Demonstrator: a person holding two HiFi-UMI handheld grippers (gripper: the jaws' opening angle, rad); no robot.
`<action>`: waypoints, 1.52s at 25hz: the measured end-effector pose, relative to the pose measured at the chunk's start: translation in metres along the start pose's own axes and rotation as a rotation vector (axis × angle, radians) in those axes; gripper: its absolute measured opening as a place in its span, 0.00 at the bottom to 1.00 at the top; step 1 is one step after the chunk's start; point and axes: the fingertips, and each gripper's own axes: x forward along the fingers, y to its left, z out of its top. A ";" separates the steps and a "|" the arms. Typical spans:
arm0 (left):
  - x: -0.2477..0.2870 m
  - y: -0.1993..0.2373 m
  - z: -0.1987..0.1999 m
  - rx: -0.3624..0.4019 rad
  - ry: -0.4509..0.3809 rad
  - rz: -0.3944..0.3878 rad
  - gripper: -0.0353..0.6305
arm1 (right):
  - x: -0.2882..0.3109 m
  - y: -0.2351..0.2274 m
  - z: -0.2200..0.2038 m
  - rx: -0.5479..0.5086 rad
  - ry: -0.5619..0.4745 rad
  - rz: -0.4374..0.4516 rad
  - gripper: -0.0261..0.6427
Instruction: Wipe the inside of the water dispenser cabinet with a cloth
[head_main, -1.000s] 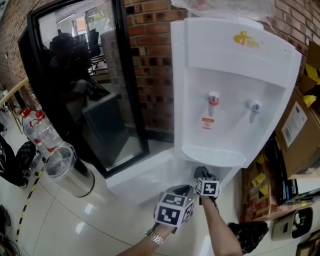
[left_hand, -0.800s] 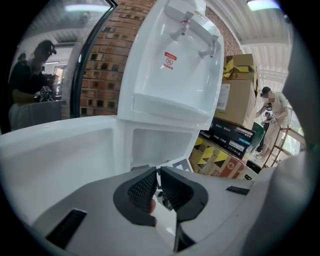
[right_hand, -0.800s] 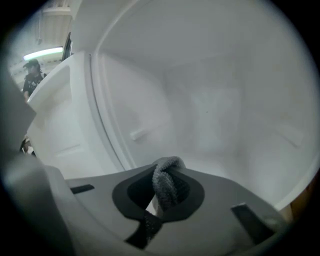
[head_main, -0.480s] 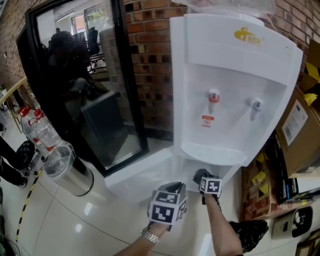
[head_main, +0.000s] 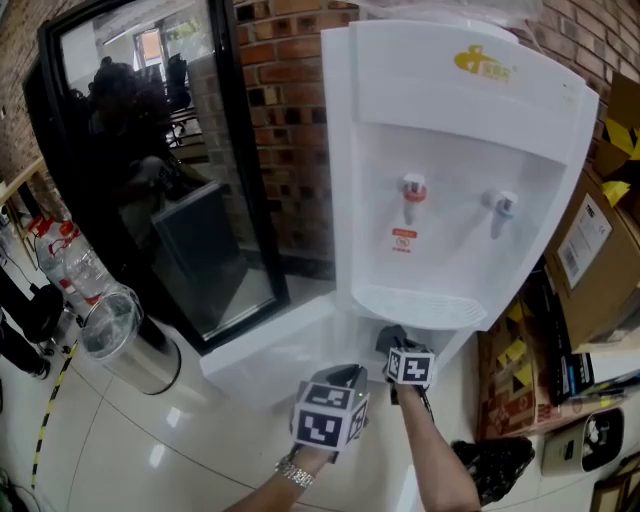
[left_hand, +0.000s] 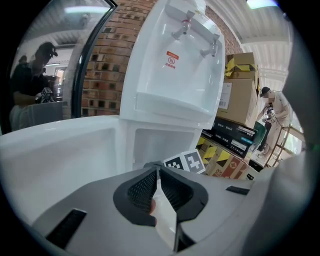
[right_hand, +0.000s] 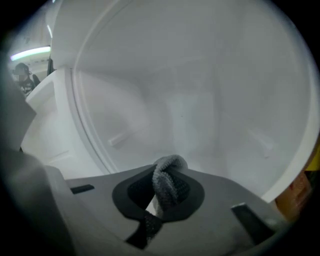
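- far left of the water dispenser (head_main: 450, 170): clear bottles w/ red labels (head_main: 75, 255), and just in front of them a steel bin (head_main: 120, 335) on the floor
- next over, still left of the dispenser: big black glass door (head_main: 150, 170), full of reflections, w/ brick wall (head_main: 290, 130) btwn it and the dispenser
- white cabinet door (head_main: 270, 350) hangs open, swung out to the dispenser's lower left
- left gripper (left_hand: 158, 172): out in front of the dispenser's open cabinet, not inside. Jaws pressed together and nothing gripped afaict
- right gripper (head_main: 393, 342): reaches in under the drip tray (head_main: 415, 305), into the cabinet (right_hand: 200, 100). Jaws clenched on the grey cloth (right_hand: 169, 180), w/ a bunched loop of it poking out past the tips. Plain white walls all around it. Can't tell if the cloth actually touches a wall
- higher on the dispenser front: red tap (head_main: 411, 195), blue tap (head_main: 500, 208) to its right
- right of the dispenser: stacked cardboard boxes (head_main: 595, 260), close against its side
- left gripper view also shows a person (left_hand: 272, 115) standing well off past those boxes
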 end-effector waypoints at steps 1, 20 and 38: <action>0.000 0.001 -0.001 0.000 0.002 0.001 0.09 | 0.004 0.011 -0.002 -0.012 0.008 0.023 0.05; 0.003 -0.011 0.000 0.014 0.001 -0.032 0.09 | -0.006 -0.018 0.000 -0.023 -0.009 -0.076 0.05; 0.000 -0.007 0.000 0.014 0.002 -0.034 0.09 | 0.003 -0.053 -0.007 0.048 -0.042 -0.193 0.05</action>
